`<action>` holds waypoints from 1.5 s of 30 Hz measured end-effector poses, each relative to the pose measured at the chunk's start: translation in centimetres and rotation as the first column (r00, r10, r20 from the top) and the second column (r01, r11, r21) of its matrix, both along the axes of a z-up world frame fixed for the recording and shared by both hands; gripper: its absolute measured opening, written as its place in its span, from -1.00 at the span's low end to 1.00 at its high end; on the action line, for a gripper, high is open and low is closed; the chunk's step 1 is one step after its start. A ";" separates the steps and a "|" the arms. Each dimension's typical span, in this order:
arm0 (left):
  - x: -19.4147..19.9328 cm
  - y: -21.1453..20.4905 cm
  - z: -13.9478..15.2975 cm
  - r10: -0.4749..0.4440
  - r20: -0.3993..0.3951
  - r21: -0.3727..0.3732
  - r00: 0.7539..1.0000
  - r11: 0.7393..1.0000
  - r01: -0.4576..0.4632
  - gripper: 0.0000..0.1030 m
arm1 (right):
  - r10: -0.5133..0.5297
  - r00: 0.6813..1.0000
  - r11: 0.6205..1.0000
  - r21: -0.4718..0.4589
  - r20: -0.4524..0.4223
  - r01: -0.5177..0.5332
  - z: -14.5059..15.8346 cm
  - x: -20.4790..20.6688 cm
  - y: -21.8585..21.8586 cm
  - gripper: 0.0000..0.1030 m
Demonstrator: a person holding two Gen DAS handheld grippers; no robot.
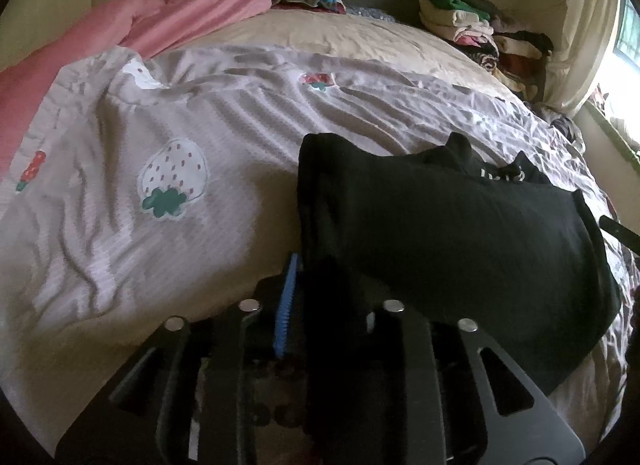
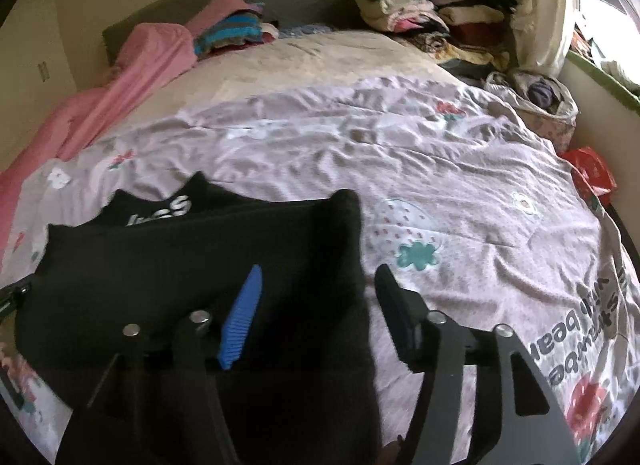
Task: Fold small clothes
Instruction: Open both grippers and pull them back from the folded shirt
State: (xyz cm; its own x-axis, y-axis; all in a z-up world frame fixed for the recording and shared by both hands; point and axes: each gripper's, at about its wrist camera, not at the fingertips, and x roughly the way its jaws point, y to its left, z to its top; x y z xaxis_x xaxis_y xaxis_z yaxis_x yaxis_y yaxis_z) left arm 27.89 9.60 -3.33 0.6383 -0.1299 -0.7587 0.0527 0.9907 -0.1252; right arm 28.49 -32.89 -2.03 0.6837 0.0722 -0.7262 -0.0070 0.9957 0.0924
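A black garment (image 1: 440, 225) (image 2: 200, 249) with white lettering (image 2: 160, 213) near its far edge lies folded on the strawberry-print bedspread (image 1: 160, 125) (image 2: 460, 153). My left gripper (image 1: 320, 265) is at the garment's left near corner. Its jaws stand narrow, the blue pad (image 1: 288, 297) is right beside the cloth edge, and the cloth drapes over and hides the other finger. My right gripper (image 2: 320, 271) is open at the garment's right edge. Its blue pad (image 2: 240, 317) hangs over the black cloth, and its black finger (image 2: 396, 313) is over the bedspread, neither pressing on it.
A pink blanket (image 1: 180, 13) (image 2: 152, 53) is bunched at the far left of the bed. Stacks of folded clothes (image 1: 480, 33) (image 2: 420, 13) line the headboard and the far right. A bag of clothes (image 2: 540, 97) and a red bag (image 2: 592, 173) are by the right wall, under a window.
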 end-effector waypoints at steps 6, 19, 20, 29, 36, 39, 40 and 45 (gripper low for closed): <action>-1.1 0.4 0.1 -0.001 -0.006 0.007 1.000 1.000 0.001 -0.47 | 0.074 0.997 0.997 0.001 0.034 -0.074 1.6 -2.4 2.7 0.44; -3.7 1.0 0.3 -0.002 -0.035 -0.013 0.999 1.000 0.002 -0.25 | 0.170 0.985 0.985 -0.017 0.007 -0.170 1.4 -5.7 5.9 0.56; -4.0 1.1 0.2 -0.003 -0.040 -0.026 0.999 1.000 0.001 -0.25 | 0.165 0.986 0.986 -0.019 -0.010 -0.165 0.9 -5.9 5.6 0.56; -5.8 1.3 -1.1 0.000 -0.073 -0.050 0.997 0.999 -0.003 -0.16 | 0.065 0.990 0.998 0.000 -0.126 -0.066 -3.4 -7.9 1.1 0.56; -6.5 1.4 -1.3 0.007 -0.081 -0.057 0.997 0.998 -0.012 -0.16 | 0.031 0.988 0.999 0.014 -0.150 -0.029 -4.4 -9.2 -0.4 0.61; -6.9 1.4 -1.2 0.012 -0.081 -0.058 0.997 0.998 -0.017 -0.15 | 0.026 0.991 1.000 0.016 -0.128 -0.024 -4.0 -9.8 -0.6 0.61; -7.1 1.4 -1.1 0.014 -0.080 -0.058 0.997 0.998 -0.019 -0.13 | 0.025 0.992 1.000 0.014 -0.120 -0.024 -3.7 -10.0 -0.5 0.61; -7.9 1.6 -0.6 0.026 -0.077 -0.051 0.997 0.998 -0.030 0.22 | 0.036 0.997 0.999 0.000 -0.064 -0.036 -1.9 -11.0 0.2 0.72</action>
State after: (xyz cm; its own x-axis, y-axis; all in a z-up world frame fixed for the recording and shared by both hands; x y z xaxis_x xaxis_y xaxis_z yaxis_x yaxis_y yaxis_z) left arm 19.99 11.19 -3.92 0.5823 -0.1532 -0.7984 0.0137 0.9838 -0.1788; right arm 17.46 -32.72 -3.97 0.6327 0.0952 -0.7685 -0.0366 0.9950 0.0931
